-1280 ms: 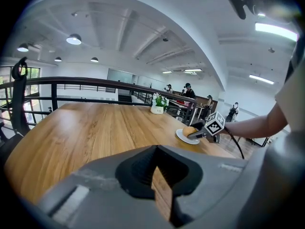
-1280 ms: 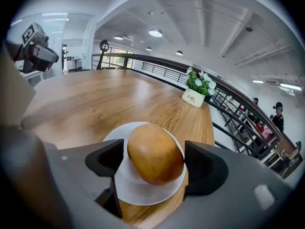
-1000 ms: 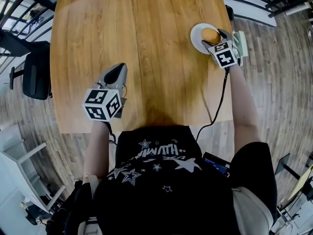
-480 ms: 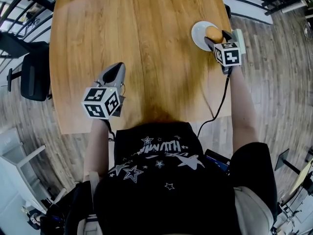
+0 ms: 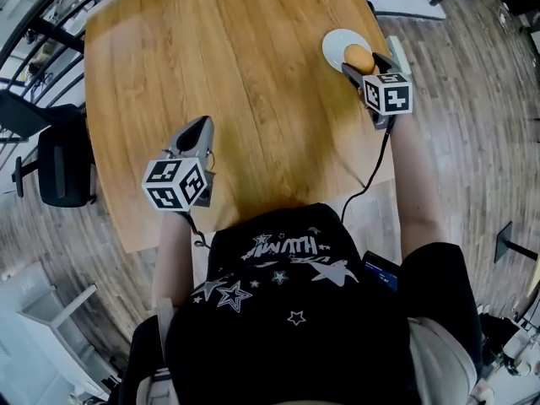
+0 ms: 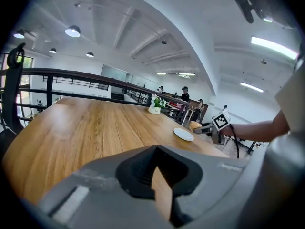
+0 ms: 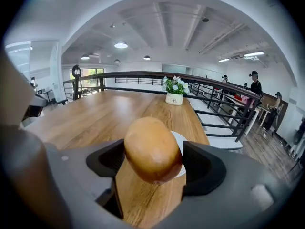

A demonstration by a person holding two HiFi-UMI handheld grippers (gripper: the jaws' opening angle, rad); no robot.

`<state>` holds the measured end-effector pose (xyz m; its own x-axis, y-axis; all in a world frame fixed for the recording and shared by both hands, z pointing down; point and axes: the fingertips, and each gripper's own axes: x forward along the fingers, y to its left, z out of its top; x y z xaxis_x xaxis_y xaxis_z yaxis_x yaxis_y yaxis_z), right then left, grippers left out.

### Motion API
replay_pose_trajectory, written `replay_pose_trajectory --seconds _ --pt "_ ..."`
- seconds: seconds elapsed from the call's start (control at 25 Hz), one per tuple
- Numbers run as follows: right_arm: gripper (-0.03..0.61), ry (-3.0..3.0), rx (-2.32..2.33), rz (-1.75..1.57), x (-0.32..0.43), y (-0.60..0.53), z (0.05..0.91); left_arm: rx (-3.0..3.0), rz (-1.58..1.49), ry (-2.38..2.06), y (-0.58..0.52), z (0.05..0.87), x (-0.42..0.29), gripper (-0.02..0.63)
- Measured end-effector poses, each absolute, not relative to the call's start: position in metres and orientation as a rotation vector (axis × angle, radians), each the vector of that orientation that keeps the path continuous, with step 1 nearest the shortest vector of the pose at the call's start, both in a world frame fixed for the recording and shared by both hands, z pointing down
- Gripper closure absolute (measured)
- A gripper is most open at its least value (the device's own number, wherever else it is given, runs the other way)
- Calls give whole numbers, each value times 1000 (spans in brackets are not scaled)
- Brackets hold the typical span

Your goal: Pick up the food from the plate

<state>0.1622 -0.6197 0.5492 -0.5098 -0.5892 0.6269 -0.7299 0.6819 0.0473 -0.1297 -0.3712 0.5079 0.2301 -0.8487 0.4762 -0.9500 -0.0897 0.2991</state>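
A golden-brown bread roll [image 7: 151, 148] hangs clear of the wooden table [image 5: 228, 66], and my right gripper [image 7: 152, 162] is shut on it. A small white plate [image 7: 180, 140] lies just behind and below the roll. In the head view the roll [image 5: 359, 57] sits over the near right rim of the plate [image 5: 336, 42], between the fingers of the right gripper [image 5: 362, 61], near the table's right edge. My left gripper [image 5: 201, 126] is shut on nothing above the table's near left part. From the left gripper [image 6: 155, 175] view the plate [image 6: 183, 134] and roll [image 6: 195, 125] lie far across the table.
A small flower pot [image 7: 174, 93] stands at the table's far end by a dark railing [image 7: 143, 75]. A black office chair [image 5: 59, 163] is beside the table's left edge. A cable [image 5: 375, 171] trails from the right gripper. People stand far behind.
The right gripper has closed on the roll and drawn it from the plate's middle to its near right rim, off the plate. The left gripper has kept its place.
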Motion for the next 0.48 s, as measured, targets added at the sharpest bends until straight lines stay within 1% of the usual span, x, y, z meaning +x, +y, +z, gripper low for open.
replay_pose_trajectory --seconds 0.48 --pt "198 -2353 1121 418 132 -549 515 2060 233 -1594 -339 492 -158 612"
